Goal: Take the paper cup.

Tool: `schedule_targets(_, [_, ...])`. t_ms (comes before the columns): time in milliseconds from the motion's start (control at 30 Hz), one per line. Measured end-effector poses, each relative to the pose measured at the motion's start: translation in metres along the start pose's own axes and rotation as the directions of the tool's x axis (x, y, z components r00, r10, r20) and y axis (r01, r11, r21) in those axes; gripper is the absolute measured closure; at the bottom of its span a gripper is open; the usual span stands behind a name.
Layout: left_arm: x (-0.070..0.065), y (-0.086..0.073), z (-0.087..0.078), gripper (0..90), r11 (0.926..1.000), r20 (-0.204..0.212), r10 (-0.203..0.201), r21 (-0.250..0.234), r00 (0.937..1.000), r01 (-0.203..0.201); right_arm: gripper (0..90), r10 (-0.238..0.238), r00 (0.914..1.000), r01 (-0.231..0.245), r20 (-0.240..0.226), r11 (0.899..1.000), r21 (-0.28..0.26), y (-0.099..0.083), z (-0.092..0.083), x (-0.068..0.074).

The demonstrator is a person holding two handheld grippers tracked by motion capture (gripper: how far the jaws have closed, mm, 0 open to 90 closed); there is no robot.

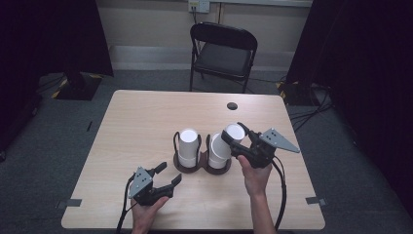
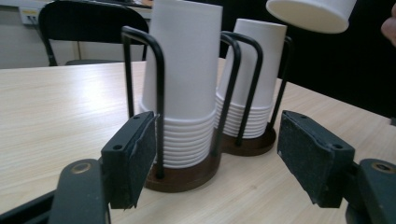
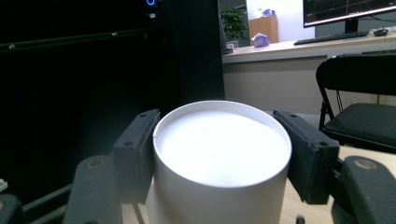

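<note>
Two stacks of upturned white paper cups stand in a black wire holder [image 1: 202, 168] with round brown bases at mid-table: a left stack [image 1: 188, 146] [image 2: 187, 79] and a right stack [image 1: 217, 155] [image 2: 254, 74]. My right gripper [image 1: 234, 139] [image 3: 224, 154] is shut on a single white cup [image 1: 233, 132] [image 3: 219, 158], held tilted just above the right stack; it is seen too in the left gripper view [image 2: 310, 14]. Both pads [image 3: 137, 154] press its sides. My left gripper [image 1: 169, 174] [image 2: 217, 158] is open, low over the table in front of the left stack, touching nothing.
A black folding chair [image 1: 223, 53] stands beyond the table's far edge. A round cable hole [image 1: 232, 106] lies in the wooden table [image 1: 141, 117] at the back right. Dark curtains flank the room on both sides.
</note>
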State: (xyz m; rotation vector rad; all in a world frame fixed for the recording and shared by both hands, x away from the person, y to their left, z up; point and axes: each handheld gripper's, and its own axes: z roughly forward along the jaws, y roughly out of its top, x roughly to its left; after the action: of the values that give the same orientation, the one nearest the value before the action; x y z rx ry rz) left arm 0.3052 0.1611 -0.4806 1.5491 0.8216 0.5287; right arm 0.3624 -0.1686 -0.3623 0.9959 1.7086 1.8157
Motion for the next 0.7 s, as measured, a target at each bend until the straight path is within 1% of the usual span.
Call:
schedule_targets(33, [-0.001, 0.000, 0.000, 28.3, 1.0000, 0.005, -0.006, -0.004, 1.0000, 0.006, 34.8, 0.014, 0.9999, -0.014, -0.007, 1.000, 0.000, -0.003, -0.003, 0.000])
schedule_targets(67, [-0.001, 0.000, 0.001, 28.5, 0.9999, 0.011, -0.009, -0.007, 0.9999, 0.010, 34.9, 0.032, 0.9994, -0.032, -0.013, 0.999, -0.012, -0.006, -0.006, -0.001])
schedule_targets(100, [-0.002, 0.000, 0.001, 28.6, 0.9999, 0.021, -0.009, -0.009, 0.9997, 0.009, 34.8, 0.068, 0.9972, -0.069, -0.029, 0.997, -0.021, -0.009, -0.012, -0.001])
schedule_targets(133, [-0.002, 0.000, 0.001, 28.7, 0.9999, 0.021, -0.009, -0.009, 0.9997, 0.009, 34.8, 0.068, 0.9972, -0.069, -0.029, 0.997, -0.021, -0.009, -0.012, -0.001])
schedule_targets(167, [-0.002, 0.000, 0.001, 28.7, 1.0000, 0.028, -0.005, -0.008, 0.9996, 0.006, 34.8, 0.081, 0.9961, -0.082, -0.035, 0.996, -0.025, -0.010, -0.014, -0.001])
schedule_targets(200, [-0.003, 0.001, 0.002, 29.5, 1.0000, 0.043, 0.002, -0.006, 0.9991, -0.002, 34.8, 0.089, 0.9953, -0.091, -0.037, 0.995, -0.039, -0.011, -0.019, 0.001])
schedule_targets(233, [-0.004, 0.002, 0.002, 30.2, 0.9999, 0.054, 0.001, -0.011, 0.9985, 0.000, 34.8, 0.093, 0.9949, -0.095, -0.039, 0.995, -0.044, -0.011, -0.021, 0.002])
schedule_targets(333, [-0.009, 0.004, 0.004, 33.0, 0.9997, 0.072, 0.006, -0.023, 0.9974, -0.005, 34.9, 0.128, 0.9898, -0.131, -0.064, 0.990, -0.060, -0.012, -0.027, 0.005])
schedule_targets(367, [-0.009, 0.004, 0.004, 33.3, 0.9997, 0.072, 0.006, -0.023, 0.9974, -0.005, 34.9, 0.128, 0.9898, -0.131, -0.064, 0.990, -0.060, -0.012, -0.027, 0.005])
schedule_targets(400, [-0.013, 0.007, 0.006, 34.1, 0.9994, 0.084, 0.013, -0.032, 0.9964, -0.010, 34.9, 0.161, 0.9835, -0.166, -0.082, 0.984, -0.065, -0.015, -0.030, 0.006])
schedule_targets(467, [-0.015, 0.009, 0.007, 34.6, 0.9992, 0.097, 0.024, -0.035, 0.9950, -0.021, 34.9, 0.189, 0.9773, -0.196, -0.095, 0.979, -0.064, -0.018, -0.031, 0.006])
schedule_targets(500, [-0.015, 0.009, 0.007, 34.7, 0.9992, 0.097, 0.024, -0.035, 0.9950, -0.021, 34.9, 0.189, 0.9773, -0.196, -0.095, 0.979, -0.064, -0.018, -0.031, 0.006])
schedule_targets(567, [-0.018, 0.011, 0.009, 35.6, 0.9988, 0.116, 0.030, -0.041, 0.9928, -0.025, 34.9, 0.215, 0.9705, -0.223, -0.109, 0.973, -0.064, -0.022, -0.033, 0.007])
schedule_targets(600, [-0.019, 0.011, 0.010, 37.1, 0.9987, 0.128, 0.024, -0.048, 0.9915, -0.018, 34.9, 0.226, 0.9673, -0.234, -0.115, 0.970, -0.065, -0.024, -0.033, 0.008])
schedule_targets(633, [-0.020, 0.012, 0.012, 38.6, 0.9977, 0.161, 0.027, -0.065, 0.9866, -0.017, 34.9, 0.243, 0.9626, -0.252, -0.119, 0.966, -0.061, -0.028, -0.034, 0.008])
schedule_targets(667, [-0.020, 0.012, 0.012, 39.5, 0.9977, 0.161, 0.027, -0.065, 0.9866, -0.017, 34.9, 0.243, 0.9626, -0.252, -0.119, 0.966, -0.061, -0.028, -0.034, 0.008])
schedule_targets(700, [-0.023, 0.013, 0.015, 40.2, 0.9972, 0.183, 0.033, -0.073, 0.9826, -0.020, 34.9, 0.282, 0.9500, -0.291, -0.135, 0.955, -0.056, -0.032, -0.035, 0.008])
